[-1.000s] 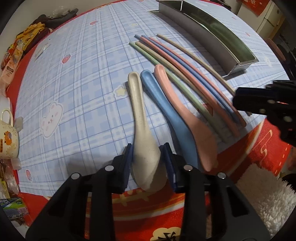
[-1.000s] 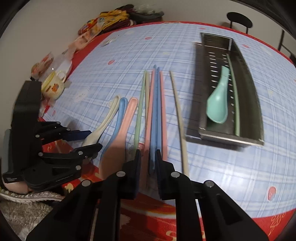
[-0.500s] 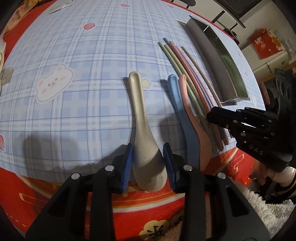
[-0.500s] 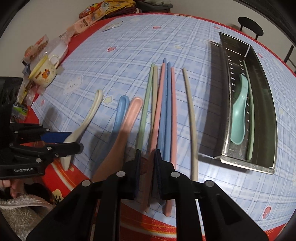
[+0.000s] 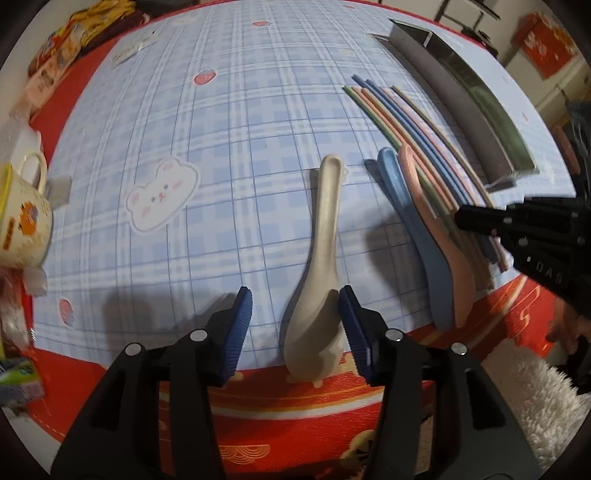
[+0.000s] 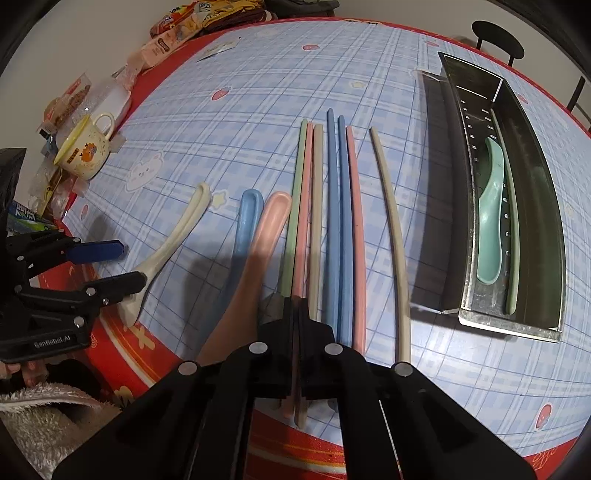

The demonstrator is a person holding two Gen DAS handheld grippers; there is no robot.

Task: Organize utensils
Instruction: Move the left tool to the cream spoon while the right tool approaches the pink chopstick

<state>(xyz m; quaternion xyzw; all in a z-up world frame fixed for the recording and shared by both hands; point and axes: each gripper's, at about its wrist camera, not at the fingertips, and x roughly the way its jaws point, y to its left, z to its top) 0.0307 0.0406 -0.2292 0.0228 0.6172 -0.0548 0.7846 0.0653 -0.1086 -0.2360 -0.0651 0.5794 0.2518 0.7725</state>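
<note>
- Mug (image 6: 83, 155): cream with a yellow rim and an orange motif; upper left of the right wrist view, at the edge of the checked tablecloth (image 6: 258, 96); snack packets (image 6: 173, 33) lie beyond it along the far rim.
- Left gripper (image 5: 295, 325): lower centre of the left wrist view; blue-padded jaws opening, standing apart to either side of the beige spoon's bowl; right pad at or just beside the bowl, left pad clear of it; no grip.
- Beige spoon (image 5: 325, 236): flat on the cloth, handle pointing up the frame, bowl at the near table edge between the left jaws.
- Blue spoon (image 6: 245, 221) and pink spoon (image 6: 266, 229): side by side, touching, centre-left of the right wrist view, well apart from the beige spoon.
- Chopsticks (image 6: 334, 206): a row of green, pink, beige, blue, blue and pink sticks, just right of the pink spoon; one beige stick (image 6: 395, 236) lies apart further right.
- Right gripper (image 6: 297, 317): lower centre of the right wrist view; jaws clamped together on the near end of a pink chopstick (image 6: 304, 206) in the row.
- Metal tray (image 6: 550, 221): long, perforated; right side of the frame; holds a mint spoon (image 6: 491, 221) and a pale green chopstick (image 6: 511, 236) against its right wall.
</note>
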